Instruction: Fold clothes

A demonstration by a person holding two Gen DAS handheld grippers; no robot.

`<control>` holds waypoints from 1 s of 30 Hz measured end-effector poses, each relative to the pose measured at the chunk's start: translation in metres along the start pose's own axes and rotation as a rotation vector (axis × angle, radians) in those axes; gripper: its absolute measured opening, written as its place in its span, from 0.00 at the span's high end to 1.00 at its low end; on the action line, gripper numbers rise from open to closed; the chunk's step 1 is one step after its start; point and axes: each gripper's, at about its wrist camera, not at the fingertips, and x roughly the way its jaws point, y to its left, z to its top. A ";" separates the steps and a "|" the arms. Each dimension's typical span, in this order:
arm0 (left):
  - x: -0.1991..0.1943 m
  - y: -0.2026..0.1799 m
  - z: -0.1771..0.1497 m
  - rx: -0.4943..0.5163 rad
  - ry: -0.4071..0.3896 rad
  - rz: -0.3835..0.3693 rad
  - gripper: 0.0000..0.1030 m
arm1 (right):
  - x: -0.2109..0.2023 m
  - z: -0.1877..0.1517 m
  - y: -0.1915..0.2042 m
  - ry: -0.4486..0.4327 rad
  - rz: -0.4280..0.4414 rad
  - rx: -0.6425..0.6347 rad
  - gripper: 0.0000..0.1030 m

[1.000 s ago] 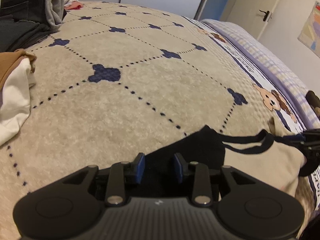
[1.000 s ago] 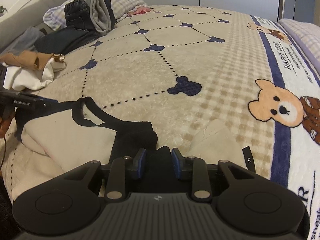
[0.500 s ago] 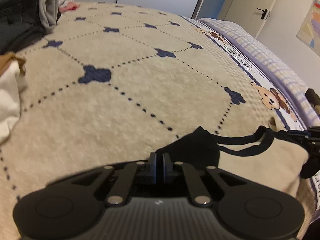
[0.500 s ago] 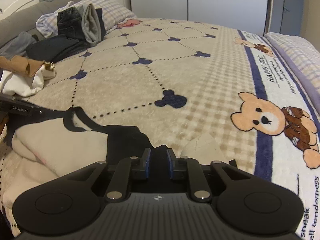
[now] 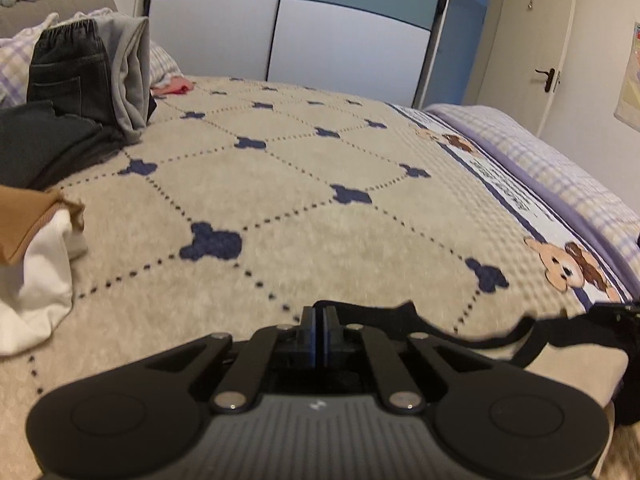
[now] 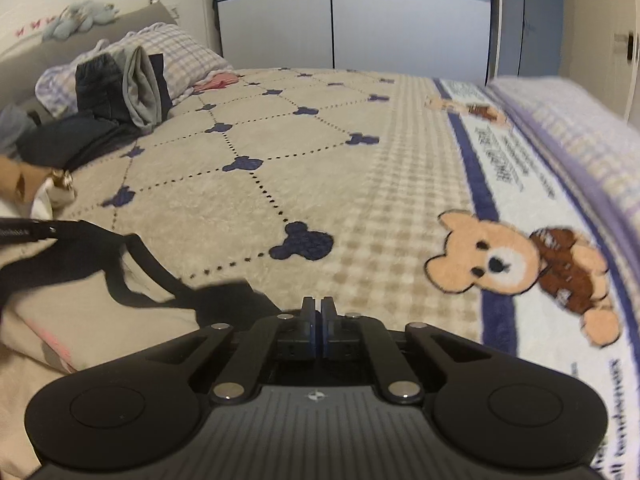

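A cream shirt with black shoulders and black neck trim [image 5: 568,364] lies at the near edge of the bed; it also shows in the right wrist view [image 6: 92,304]. My left gripper [image 5: 319,316] is shut on the shirt's black shoulder cloth [image 5: 380,314]. My right gripper [image 6: 319,308] is shut on the other black shoulder [image 6: 224,296]. The cloth between the pads is mostly hidden by the gripper bodies. The right gripper shows at the right edge of the left wrist view [image 5: 628,320].
The beige bedspread [image 5: 304,184] with navy mouse shapes and bear prints [image 6: 516,264] stretches ahead. A white and tan garment [image 5: 32,264] lies at the left. Dark jeans and grey clothes [image 5: 80,92] are stacked by the pillows. Wardrobe doors [image 5: 344,32] stand behind.
Both grippers closed from open onto the black shoulder cloth. Both then rose and tilted up, lifting the shirt's top edge, so the wardrobe and the far bed came into view.
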 end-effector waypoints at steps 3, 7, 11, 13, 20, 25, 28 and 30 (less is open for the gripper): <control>0.005 -0.005 0.004 -0.011 -0.030 0.029 0.97 | 0.003 0.005 -0.001 -0.027 -0.029 0.015 0.97; 0.014 -0.008 0.015 -0.017 -0.061 0.048 0.97 | 0.003 0.013 -0.006 -0.096 -0.087 0.047 0.97; 0.031 -0.009 0.033 0.010 -0.082 0.056 0.97 | 0.009 0.025 -0.007 -0.174 -0.173 -0.002 0.97; 0.041 -0.010 0.042 0.022 -0.087 0.055 0.97 | 0.015 0.032 -0.008 -0.194 -0.202 -0.028 0.97; 0.081 -0.019 0.076 0.049 -0.092 0.063 0.97 | 0.055 0.057 -0.023 -0.201 -0.271 -0.071 0.97; 0.113 -0.024 0.100 0.053 -0.087 0.064 0.97 | 0.082 0.076 -0.032 -0.204 -0.323 -0.126 0.98; 0.133 -0.027 0.110 0.058 -0.079 0.068 0.97 | 0.097 0.087 -0.039 -0.210 -0.355 -0.150 0.98; 0.147 -0.031 0.113 0.071 -0.070 0.074 0.97 | 0.106 0.092 -0.044 -0.205 -0.368 -0.162 0.98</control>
